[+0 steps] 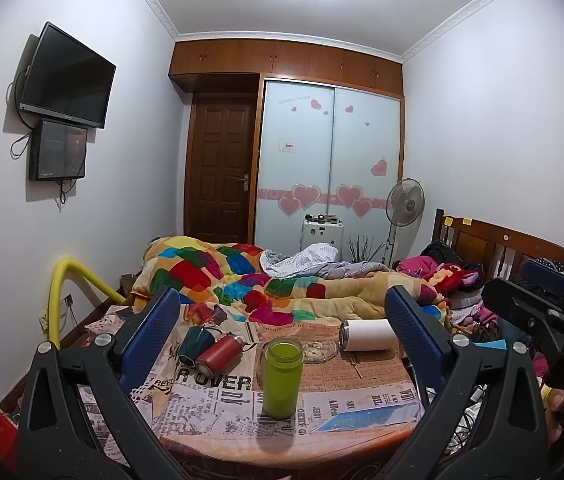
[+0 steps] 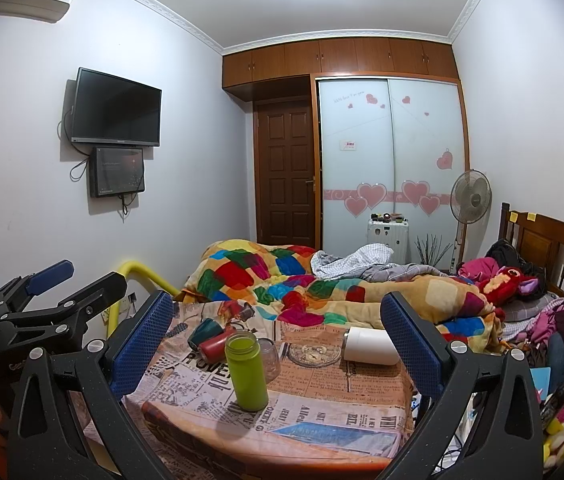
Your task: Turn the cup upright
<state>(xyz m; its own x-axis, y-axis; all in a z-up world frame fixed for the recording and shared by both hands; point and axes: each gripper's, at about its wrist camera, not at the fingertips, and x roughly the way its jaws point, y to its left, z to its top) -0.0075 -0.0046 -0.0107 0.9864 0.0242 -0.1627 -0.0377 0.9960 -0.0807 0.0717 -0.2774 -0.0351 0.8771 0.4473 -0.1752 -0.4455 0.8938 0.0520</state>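
Two tongs, left tongs [image 1: 282, 332] and right tongs [image 2: 278, 328], hang spread and empty over the tabletop's [image 1: 361, 380] near edge; green cup [image 1: 282, 376] upright, white cup [image 1: 367, 335] lying toward the far-right corner.

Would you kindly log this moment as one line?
left gripper: open, empty | right gripper: open, empty | green cylindrical cup: upright | white cylindrical cup: on side

Newsprint-covered table [image 1: 218, 412] with cups [image 1: 283, 376].
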